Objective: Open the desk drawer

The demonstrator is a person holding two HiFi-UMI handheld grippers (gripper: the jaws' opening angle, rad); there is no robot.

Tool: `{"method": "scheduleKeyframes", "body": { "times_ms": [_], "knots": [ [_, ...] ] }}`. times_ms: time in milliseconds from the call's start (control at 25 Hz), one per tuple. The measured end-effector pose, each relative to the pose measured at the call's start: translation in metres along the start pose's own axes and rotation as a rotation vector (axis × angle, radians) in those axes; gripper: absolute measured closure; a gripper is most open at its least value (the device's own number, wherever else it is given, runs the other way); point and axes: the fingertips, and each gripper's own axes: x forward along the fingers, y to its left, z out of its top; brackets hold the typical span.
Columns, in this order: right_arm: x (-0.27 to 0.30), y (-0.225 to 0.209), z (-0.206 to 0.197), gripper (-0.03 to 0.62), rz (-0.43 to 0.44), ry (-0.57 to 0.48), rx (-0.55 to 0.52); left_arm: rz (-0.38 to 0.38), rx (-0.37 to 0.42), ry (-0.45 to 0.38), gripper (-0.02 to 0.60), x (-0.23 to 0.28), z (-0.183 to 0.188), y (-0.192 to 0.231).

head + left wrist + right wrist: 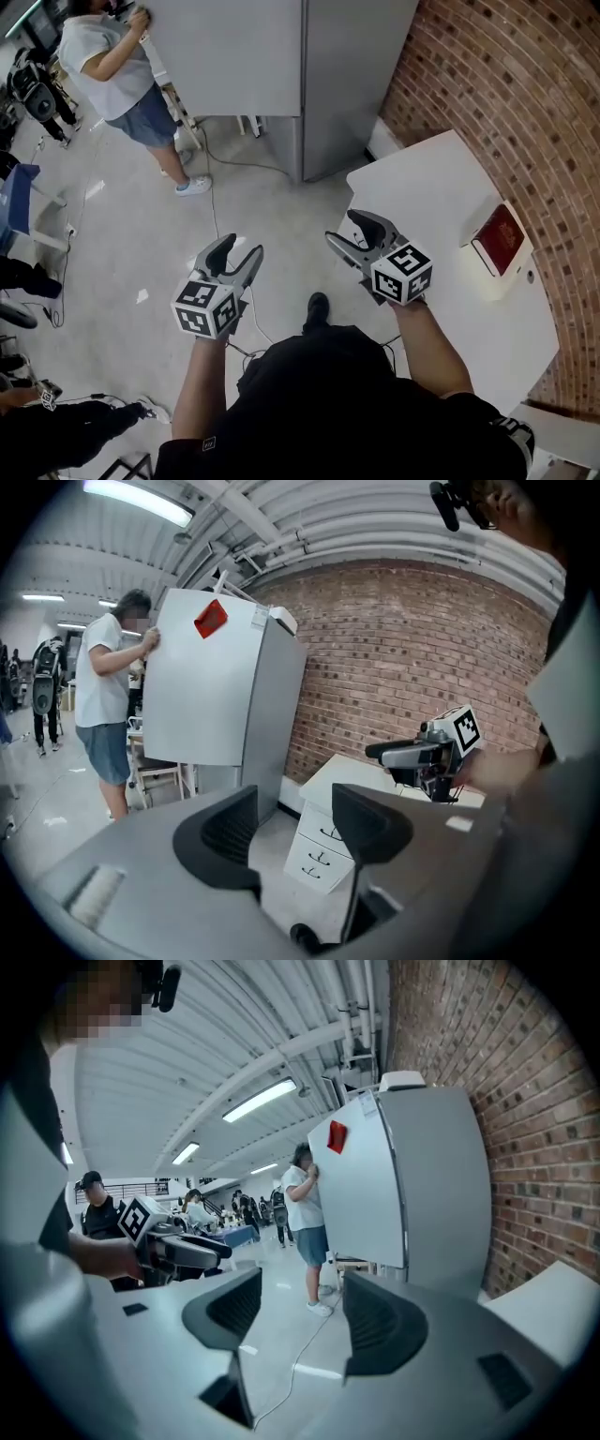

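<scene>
**Two hand-held grippers, both empty, raised beside a white desk**

Left gripper [239,253], black two-jaw, grey-bodied: jaws stood moderately apart with nothing between them, over the grey concrete floor [141,244]. Right gripper [352,232], same pattern: jaws likewise parted and empty, level with the near corner of the white curved-edge desk [431,183]. Neither touched the desk. The white three-drawer stack with dark handles [314,850] sat under the desk top, all fronts flush, framed at a distance between the left gripper's jaws. A red-covered flat box [497,239] lay on the desk near the red brick wall [497,84]. A person in a white shirt [103,61] stood at a tall grey cabinet [281,66].
</scene>
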Motion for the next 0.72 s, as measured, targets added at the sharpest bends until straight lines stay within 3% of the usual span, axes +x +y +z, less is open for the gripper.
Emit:
{"method": "scheduleKeyframes", "body": {
  "times_ms": [160,360,720],
  "knots": [
    [0.015,-0.048,0.008,0.347,0.000,0.002,0.031,-0.047,0.033,0.036,0.327,0.056,0.027,-0.001],
    [0.018,-0.090,0.004,0.347,-0.048,0.015,0.070,-0.134,0.055,0.110,0.331,0.111,0.036,-0.004],
    [-0.002,-0.140,-0.010,0.347,-0.294,0.018,0.185,-0.413,0.144,0.201,0.345,0.200,0.056,-0.017]
  ]
}}
